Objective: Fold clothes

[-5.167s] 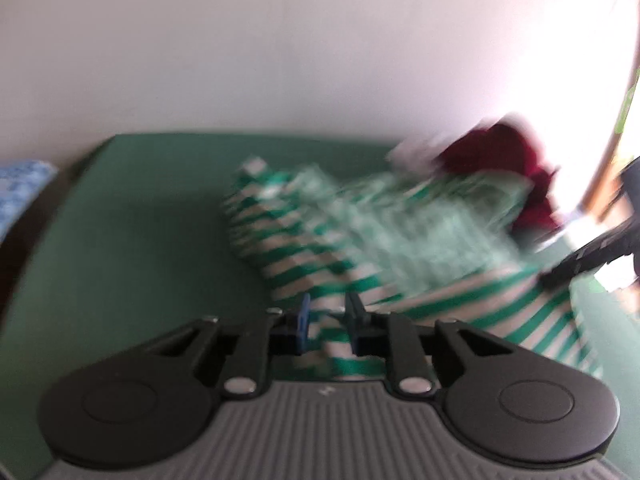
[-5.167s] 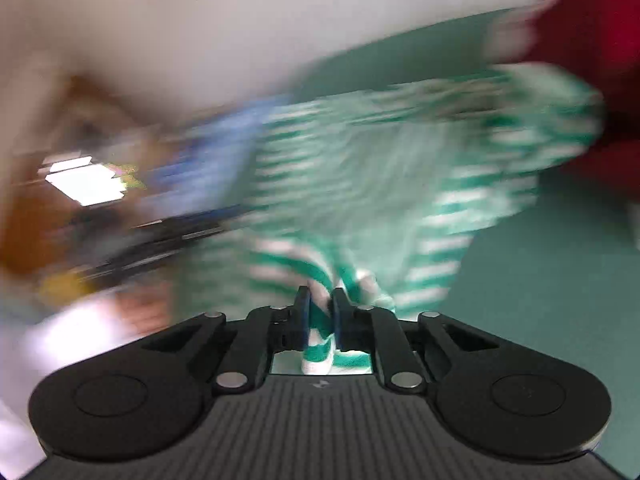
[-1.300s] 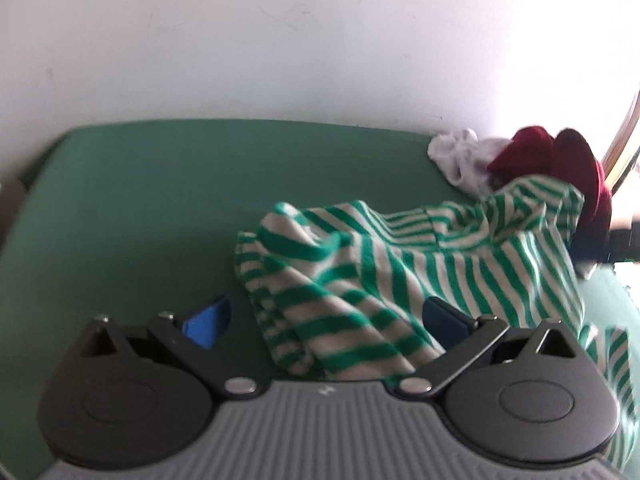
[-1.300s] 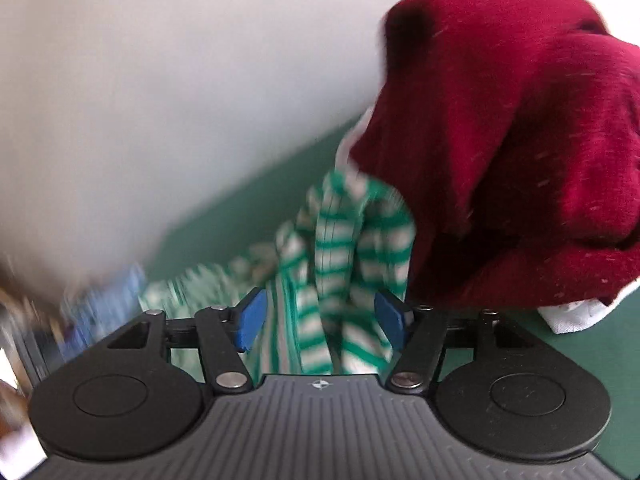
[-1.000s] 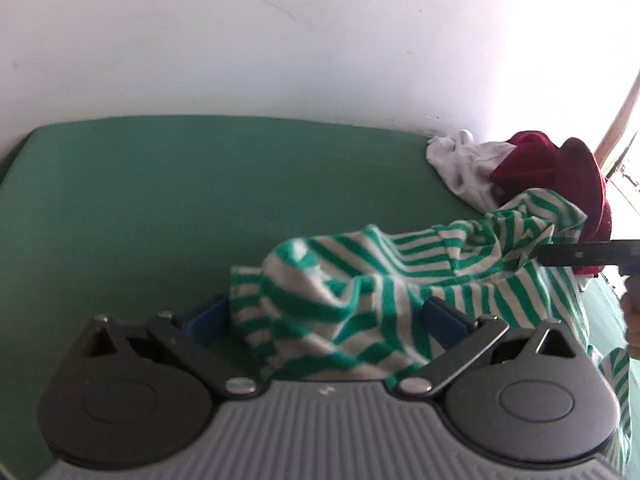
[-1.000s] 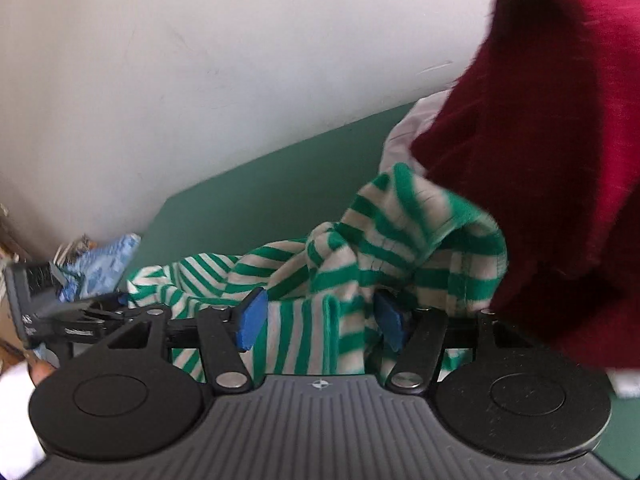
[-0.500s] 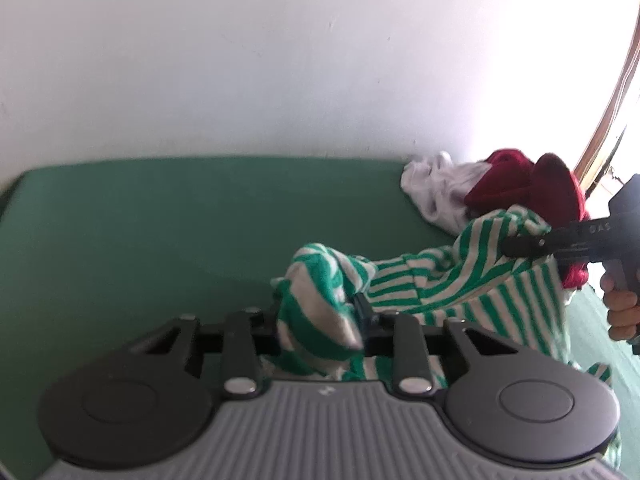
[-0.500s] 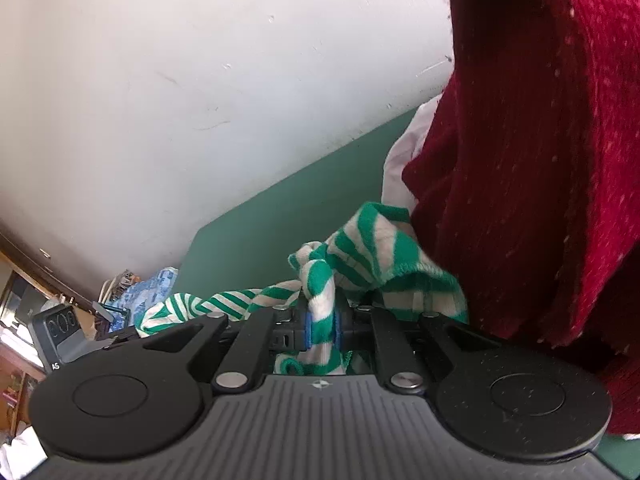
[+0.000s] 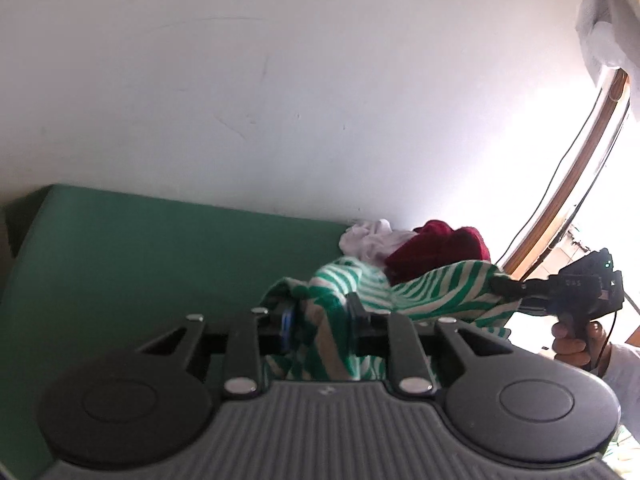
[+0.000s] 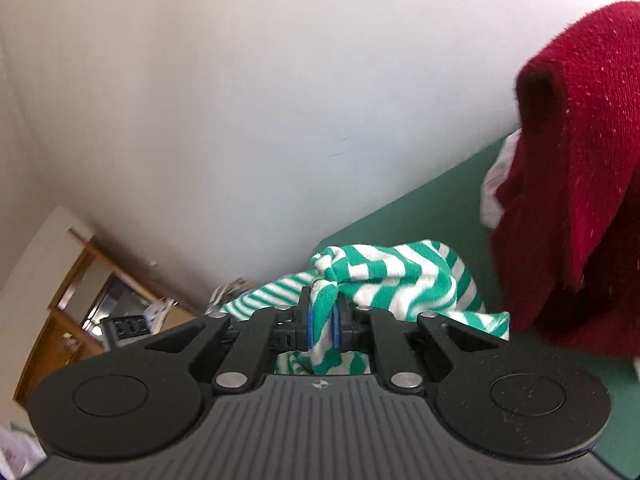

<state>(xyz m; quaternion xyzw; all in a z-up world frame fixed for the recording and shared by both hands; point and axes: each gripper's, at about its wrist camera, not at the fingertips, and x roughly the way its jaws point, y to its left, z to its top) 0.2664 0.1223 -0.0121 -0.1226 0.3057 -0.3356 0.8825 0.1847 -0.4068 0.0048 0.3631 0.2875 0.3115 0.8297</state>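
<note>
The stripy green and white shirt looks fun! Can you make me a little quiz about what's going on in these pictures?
1. True or false: both grippers pinch the green-and-white striped knit shirt.
2. Multiple choice: what colour is the fuzzy knit garment heaped beside the striped shirt? A) dark red B) yellow C) black
3. Fill in: the clothes lie on a flat ____ surface.

Key:
1. True. The left gripper has striped cloth between its closing jaws, and the right gripper is clamped on another part.
2. A
3. green
</note>
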